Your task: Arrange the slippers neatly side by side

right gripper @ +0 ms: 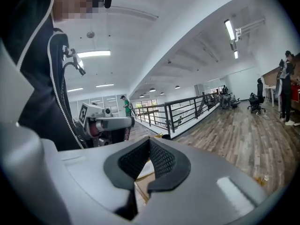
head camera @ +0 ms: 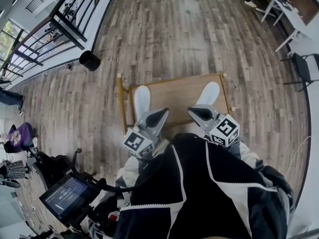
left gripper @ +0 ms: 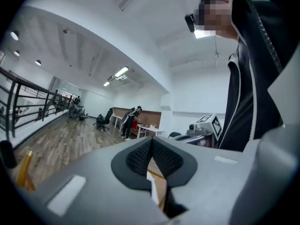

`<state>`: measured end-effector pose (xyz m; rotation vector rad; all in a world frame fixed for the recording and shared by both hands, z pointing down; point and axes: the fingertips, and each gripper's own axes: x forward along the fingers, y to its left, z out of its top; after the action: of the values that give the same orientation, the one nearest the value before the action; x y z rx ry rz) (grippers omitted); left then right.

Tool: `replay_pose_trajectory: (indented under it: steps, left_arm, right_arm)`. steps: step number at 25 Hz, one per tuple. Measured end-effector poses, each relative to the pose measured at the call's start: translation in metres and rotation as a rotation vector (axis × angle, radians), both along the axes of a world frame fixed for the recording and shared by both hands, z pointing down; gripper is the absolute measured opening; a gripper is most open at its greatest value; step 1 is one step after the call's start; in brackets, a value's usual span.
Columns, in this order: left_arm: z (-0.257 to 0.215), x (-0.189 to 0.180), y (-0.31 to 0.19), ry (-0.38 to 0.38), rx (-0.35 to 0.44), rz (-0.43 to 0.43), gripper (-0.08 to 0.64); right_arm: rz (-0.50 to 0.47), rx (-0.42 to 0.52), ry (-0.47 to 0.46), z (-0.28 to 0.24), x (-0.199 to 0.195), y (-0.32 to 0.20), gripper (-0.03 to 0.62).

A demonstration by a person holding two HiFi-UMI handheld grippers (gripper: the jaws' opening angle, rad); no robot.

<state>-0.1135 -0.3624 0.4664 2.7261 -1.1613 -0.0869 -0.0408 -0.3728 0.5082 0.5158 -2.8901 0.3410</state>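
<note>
Two plain white slippers lie on the one low rectangular wooden surface (head camera: 174, 96) with a gold metal frame. The left slipper (head camera: 141, 99) is at its left side and the right slipper (head camera: 209, 93) at its right side, well apart with bare wood between them, toes toward the far edge. Two grey tools hang above the surface's near edge, close to the person's dark jacket (head camera: 199, 193). The left tool (head camera: 162, 113) has its black pads pressed together on nothing, and so has the right tool (head camera: 192, 111). One black round bin (head camera: 89, 60) stands far left on the plank floor (head camera: 199, 34).
</note>
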Motion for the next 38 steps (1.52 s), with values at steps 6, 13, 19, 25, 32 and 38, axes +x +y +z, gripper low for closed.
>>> replay_pose_trajectory:
  steps: [6, 13, 19, 25, 32, 38]
  left_arm:
    - [-0.017, 0.014, 0.013, 0.066, 0.005, 0.071, 0.02]
    - [-0.026, 0.037, 0.01, 0.06, 0.045, 0.116, 0.018]
    - [-0.014, 0.042, 0.005, 0.006, 0.004, 0.127, 0.018]
    - [-0.021, 0.046, 0.006, 0.026, 0.028, 0.143, 0.018]
    - [-0.003, 0.027, 0.004, -0.056, -0.028, 0.083, 0.018]
    - [-0.001, 0.007, 0.008, -0.05, -0.055, 0.002, 0.018]
  right_arm:
    - [0.012, 0.008, -0.03, -0.016, -0.002, 0.002, 0.005]
    - [0.065, -0.008, -0.014, -0.016, 0.014, 0.009, 0.005]
    - [0.26, -0.187, 0.069, 0.052, 0.051, -0.023, 0.121]
    - [0.454, -0.379, 0.173, 0.132, 0.098, -0.057, 0.186]
    - [0.599, -0.551, 0.311, 0.229, 0.138, -0.093, 0.187]
    - [0.711, -0.687, 0.304, 0.273, 0.166, -0.111, 0.159]
